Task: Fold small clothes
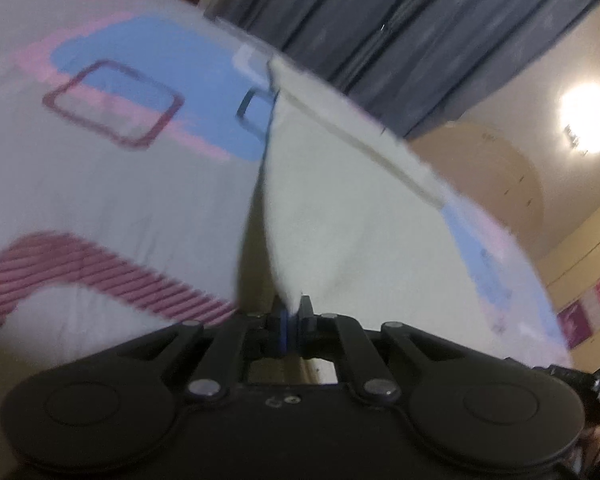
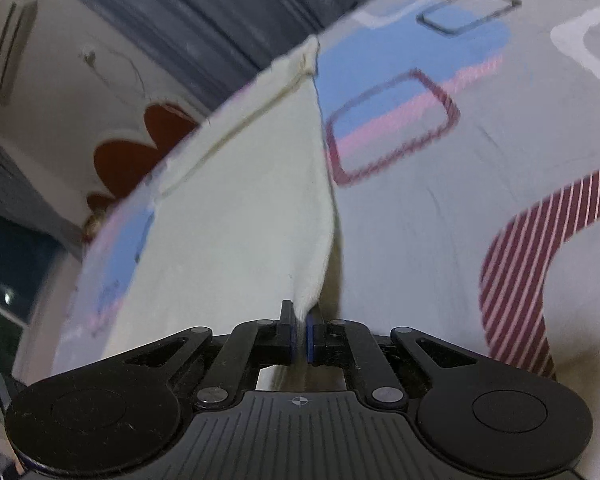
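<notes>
Patterned bedsheet [image 1: 112,184] with blue, pink and maroon shapes covers the bed; dark curtains [image 1: 400,20] hang behind. Small white cloth [image 1: 340,216] lies on the sheet, near edge raised; left hand-held gripper [image 1: 291,320] is pinched tight on one near corner, right hand-held gripper [image 2: 302,328] likewise clamped on the other corner, white cloth [image 2: 240,216] fanning away from it. Step in hand appears to be the first fold; next move likely calls for carrying both corners evenly toward the far seamed hem, keeping the edge taut.

A home bedroom
A patterned bedsheet [image 1: 112,184] covers the bed, dark pleated curtains [image 1: 380,28] hang behind, and a wall air conditioner [image 2: 8,44] sits beside a window [image 2: 4,280]
</notes>
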